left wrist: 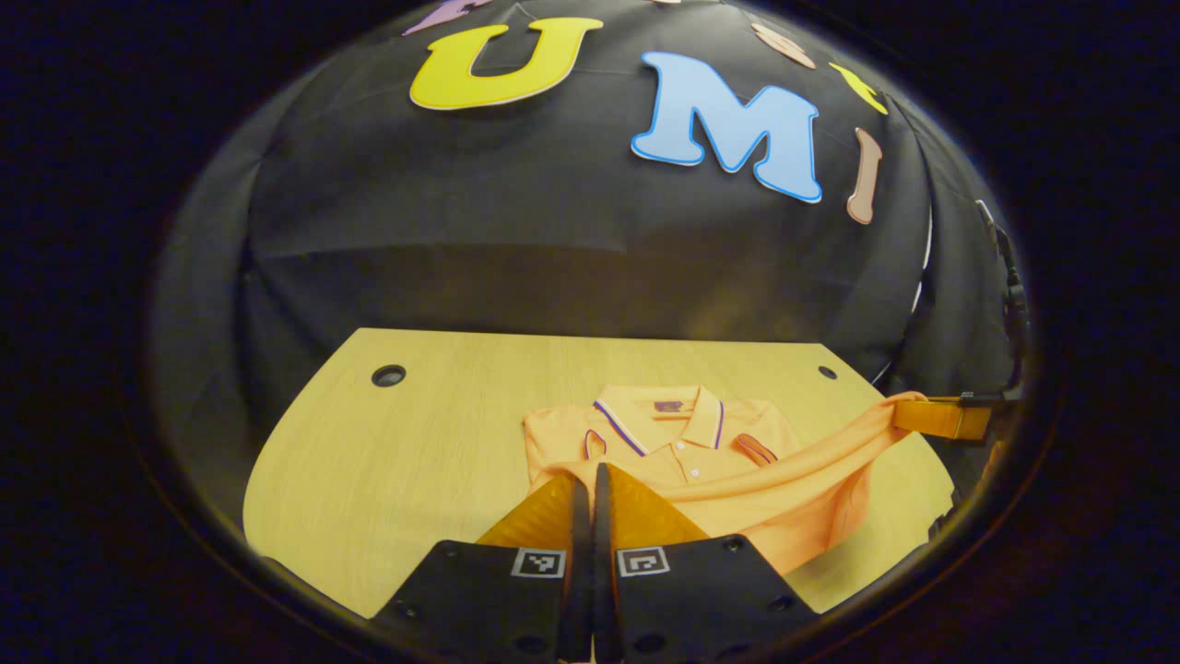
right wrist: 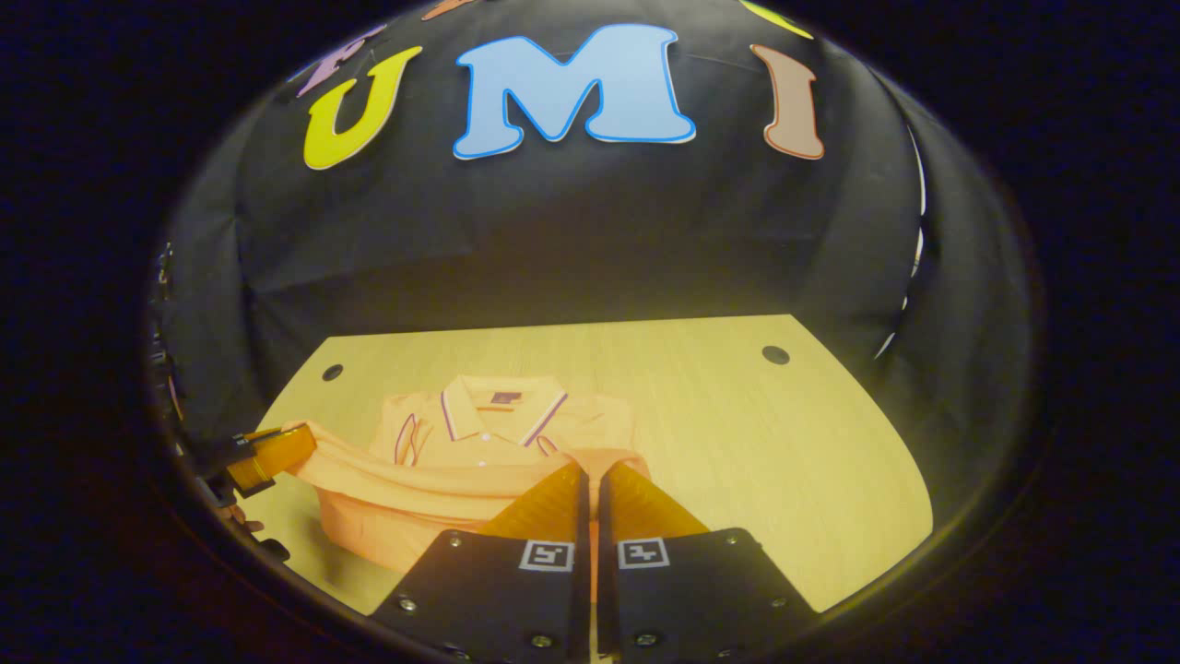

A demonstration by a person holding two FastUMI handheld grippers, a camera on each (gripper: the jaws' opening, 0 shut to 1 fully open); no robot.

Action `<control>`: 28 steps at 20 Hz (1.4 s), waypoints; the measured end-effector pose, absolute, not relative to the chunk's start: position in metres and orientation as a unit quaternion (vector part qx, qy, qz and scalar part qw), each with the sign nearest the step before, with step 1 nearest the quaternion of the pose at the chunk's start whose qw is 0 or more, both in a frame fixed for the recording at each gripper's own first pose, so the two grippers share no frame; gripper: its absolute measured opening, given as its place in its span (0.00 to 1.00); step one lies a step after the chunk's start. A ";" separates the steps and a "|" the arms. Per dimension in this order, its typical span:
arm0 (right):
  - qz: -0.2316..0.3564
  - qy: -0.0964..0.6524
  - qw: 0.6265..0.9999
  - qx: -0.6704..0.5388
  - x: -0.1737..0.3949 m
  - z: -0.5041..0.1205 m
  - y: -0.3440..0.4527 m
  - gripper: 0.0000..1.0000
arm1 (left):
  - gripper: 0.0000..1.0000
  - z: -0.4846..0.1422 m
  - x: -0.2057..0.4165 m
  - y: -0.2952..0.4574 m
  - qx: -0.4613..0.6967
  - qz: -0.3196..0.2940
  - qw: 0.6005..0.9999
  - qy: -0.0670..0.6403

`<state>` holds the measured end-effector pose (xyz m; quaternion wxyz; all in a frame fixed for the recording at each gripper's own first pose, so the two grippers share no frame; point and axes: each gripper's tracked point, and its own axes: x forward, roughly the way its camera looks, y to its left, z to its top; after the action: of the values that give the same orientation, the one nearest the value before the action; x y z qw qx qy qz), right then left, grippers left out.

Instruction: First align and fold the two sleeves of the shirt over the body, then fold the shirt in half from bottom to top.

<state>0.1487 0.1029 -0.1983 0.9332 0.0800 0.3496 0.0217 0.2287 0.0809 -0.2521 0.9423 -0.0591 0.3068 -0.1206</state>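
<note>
1. Shirt point(left wrist: 687, 443) is lying collar-far on the worktop point(left wrist: 387, 461), its near hem lifted.
2. Left gripper point(left wrist: 583, 480) and right gripper point(right wrist: 590, 480) are each pinching a hem corner.
3. Fabric is sagging between them: soft, light, best held at corners.

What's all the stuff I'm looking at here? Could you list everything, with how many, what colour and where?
Orange short-sleeved polo shirt: one, orange with dark-striped collar, lying mid-table, bottom hem lifted off the wood.
Pale wooden table: one, light yellow-brown, under the shirt.
Round holes in the tabletop: two, dark, at the far corners.
Black cloth wall: one, black, behind the table.
Left gripper: one, shut on the hem's left corner.
Right gripper: one, shut on the hem's right corner.
</note>
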 end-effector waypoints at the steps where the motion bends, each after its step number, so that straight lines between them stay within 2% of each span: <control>1: 0.019 0.351 0.933 0.082 0.160 -0.201 0.104 0.04 | 0.06 -0.254 0.242 0.081 -0.055 -0.123 0.943 0.304; 7: 0.000 0.349 0.933 0.088 0.220 -0.216 0.109 0.03 | 0.06 -0.262 0.306 0.078 -0.032 -0.129 0.953 0.271; 14: -0.013 0.348 0.934 0.076 0.277 -0.249 0.114 0.03 | 0.06 -0.288 0.353 0.076 0.005 -0.118 0.963 0.243; 22: -0.017 0.386 0.920 0.057 0.287 -0.300 0.129 0.03 | 0.06 -0.339 0.370 0.085 0.026 -0.098 0.960 0.261; 27: -0.015 0.399 0.916 0.036 0.278 -0.306 0.130 0.08 | 0.11 -0.342 0.366 0.083 0.025 -0.106 0.956 0.272; 28: -0.014 0.395 0.918 0.033 0.277 -0.302 0.131 0.12 | 0.11 -0.337 0.364 0.084 0.024 -0.105 0.957 0.270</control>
<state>0.2766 0.1308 -0.3025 0.9180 0.0330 0.3950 -0.0137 0.3644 0.0842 -0.3374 0.9567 0.0241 0.2705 -0.1052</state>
